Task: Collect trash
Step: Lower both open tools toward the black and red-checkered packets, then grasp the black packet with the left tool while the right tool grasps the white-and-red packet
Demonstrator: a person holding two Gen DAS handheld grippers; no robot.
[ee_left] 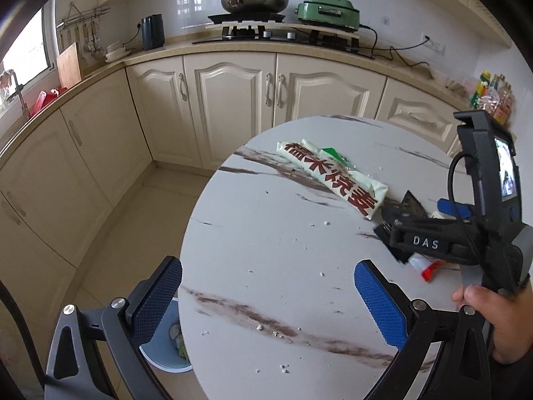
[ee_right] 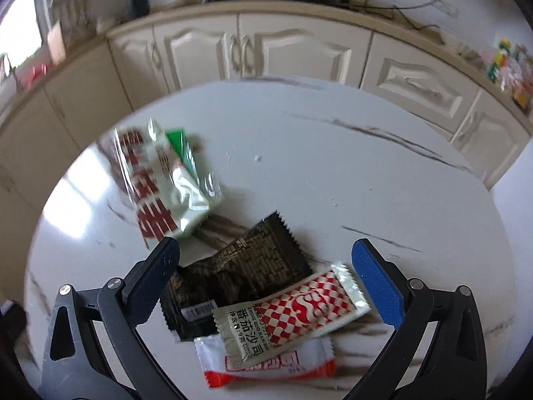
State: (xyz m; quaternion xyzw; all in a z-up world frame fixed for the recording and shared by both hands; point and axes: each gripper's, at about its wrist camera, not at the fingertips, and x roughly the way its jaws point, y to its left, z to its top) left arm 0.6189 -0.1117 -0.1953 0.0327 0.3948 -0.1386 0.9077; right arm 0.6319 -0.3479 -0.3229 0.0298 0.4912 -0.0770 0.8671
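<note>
Currently right claw (ee_right: 266, 260) spread wide over overlapping black foil wrapper (ee_right: 240, 266) and red-checked ketchup sachet (ee_right: 293, 313) on round white marble desk (ee_right: 366, 183) to straddle both; left claw (ee_left: 268, 283) agape, empty, near pale-blue floor bin (ee_left: 166, 356).

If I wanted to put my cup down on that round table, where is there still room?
The far right half of the marble table is bare, beyond the black wrapper and the checkered ketchup sachet. The near left part, short of the big green-and-white bag, holds only crumbs. It is crowded where the wrappers overlap under the right gripper.
</note>
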